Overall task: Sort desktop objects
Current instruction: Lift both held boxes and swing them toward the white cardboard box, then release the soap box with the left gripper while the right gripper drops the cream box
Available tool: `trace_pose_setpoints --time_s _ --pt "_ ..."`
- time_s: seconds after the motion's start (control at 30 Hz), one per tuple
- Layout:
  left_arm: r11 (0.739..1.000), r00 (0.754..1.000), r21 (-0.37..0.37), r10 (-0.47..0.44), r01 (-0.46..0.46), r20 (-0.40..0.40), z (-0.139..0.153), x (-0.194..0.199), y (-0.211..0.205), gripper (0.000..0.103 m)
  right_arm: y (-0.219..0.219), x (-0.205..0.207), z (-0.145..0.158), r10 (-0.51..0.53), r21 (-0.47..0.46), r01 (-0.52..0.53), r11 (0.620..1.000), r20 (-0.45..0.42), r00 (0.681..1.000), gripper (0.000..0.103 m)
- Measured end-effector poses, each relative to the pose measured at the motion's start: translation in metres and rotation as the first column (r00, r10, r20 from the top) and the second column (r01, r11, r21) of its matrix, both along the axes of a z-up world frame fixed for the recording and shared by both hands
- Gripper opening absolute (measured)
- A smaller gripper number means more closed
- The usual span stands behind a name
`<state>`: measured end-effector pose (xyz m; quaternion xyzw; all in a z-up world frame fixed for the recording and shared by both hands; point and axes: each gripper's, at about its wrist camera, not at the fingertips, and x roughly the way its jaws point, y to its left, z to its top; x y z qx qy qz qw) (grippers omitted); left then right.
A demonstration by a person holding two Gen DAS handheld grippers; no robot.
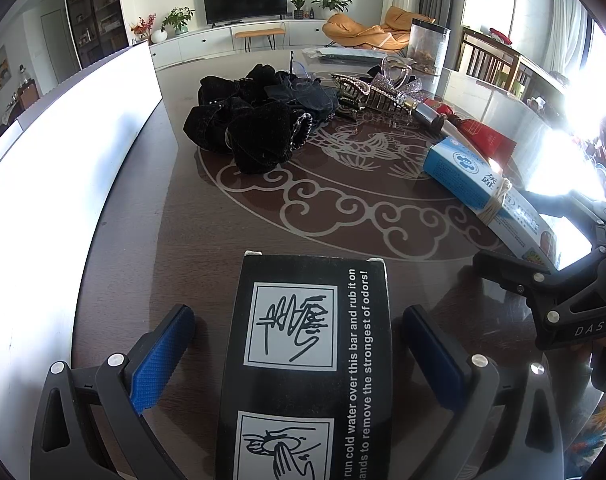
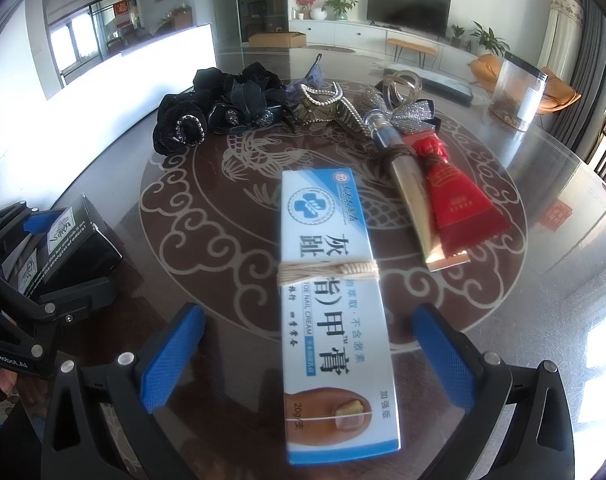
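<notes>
Nearest, the left gripper [image 1: 299,356] stands wide open astride a black box [image 1: 309,364], pads clear; likewise the right gripper [image 2: 309,356] gapes around a blue toe-nail-cream box [image 2: 335,304]. Farther off lie two tubes [image 2: 435,196] and black hair accessories [image 2: 223,104]

Glossy glass-topped table [image 2: 543,240], matt cardboard black box [image 1: 307,344], velvety cloth scrunchies [image 1: 247,128].

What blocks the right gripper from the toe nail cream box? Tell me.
Nothing visible. The toe nail cream box already lies between the open right gripper fingers, with clear gaps on both sides; the tubes sit beyond it.
</notes>
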<state>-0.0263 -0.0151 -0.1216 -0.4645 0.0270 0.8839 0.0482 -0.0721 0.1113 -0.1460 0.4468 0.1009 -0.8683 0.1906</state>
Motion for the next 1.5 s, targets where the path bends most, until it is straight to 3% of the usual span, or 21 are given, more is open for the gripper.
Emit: trace_pose_setpoints --time_s 0.47,0.53,0.6,0.67,0.73,0.77,0.83,0.9,1.0,1.2,1.27,1.4,1.5 --pt "1.0 1.0 0.0 -0.008 0.008 0.007 0.0 0.003 0.001 0.103 0.0 0.001 0.0 0.0 0.002 0.0 1.0 0.001 1.0 0.103" --pt "0.998 0.995 -0.008 -0.066 0.066 0.072 0.002 0.006 0.007 0.103 -0.001 -0.001 0.001 -0.001 0.015 0.0 1.0 0.024 1.0 0.103" --pt "0.988 0.979 -0.017 -0.149 0.152 0.141 0.003 0.008 0.018 0.103 -0.007 -0.007 0.004 0.025 0.042 -0.03 0.999 0.104 0.994 0.103" --pt "0.98 0.972 -0.028 -0.189 0.195 0.139 0.004 0.009 0.023 0.103 -0.01 -0.009 0.01 0.043 0.054 -0.05 0.997 0.113 0.993 0.092" --pt "0.981 0.976 -0.018 -0.188 0.191 0.108 0.008 0.007 0.02 0.077 -0.01 -0.014 0.018 0.019 0.059 -0.027 0.998 0.124 0.992 0.041" --pt "0.982 0.978 -0.008 -0.188 0.19 0.093 0.012 0.006 0.016 0.058 -0.008 -0.016 0.018 0.003 0.062 -0.012 0.998 0.144 0.99 0.041" --pt "0.982 0.976 0.039 -0.19 0.187 0.104 0.016 0.004 0.008 0.057 -0.004 -0.012 0.024 -0.003 0.07 -0.007 0.997 0.141 0.99 0.041" --pt "0.981 0.979 0.035 -0.194 0.192 0.056 0.028 0.014 0.003 0.057 0.003 -0.003 0.033 -0.008 0.044 0.002 0.999 0.138 0.99 0.041" --pt "0.976 0.981 0.103 -0.191 0.192 -0.014 0.056 0.035 -0.008 0.057 0.017 0.012 0.057 -0.028 -0.007 0.029 1.0 0.123 0.992 0.041" --pt "0.958 0.985 0.242 -0.132 0.155 -0.111 0.117 0.055 -0.047 0.057 0.009 0.017 0.112 -0.007 -0.064 0.014 0.998 0.104 0.995 0.041" --pt "0.96 0.984 0.25 -0.092 0.129 -0.155 0.143 0.065 -0.073 0.057 -0.013 0.012 0.137 0.029 -0.111 -0.019 0.994 0.085 0.996 0.041" --pt "0.971 0.978 0.239 0.037 0.014 -0.205 0.184 0.078 -0.15 0.057 -0.088 -0.004 0.18 0.147 -0.21 -0.134 0.968 0.045 0.988 0.041" --pt "0.973 0.968 0.191 0.165 -0.128 -0.191 0.189 0.08 -0.213 0.057 -0.162 -0.012 0.198 0.257 -0.27 -0.24 0.932 0.029 0.966 0.041"
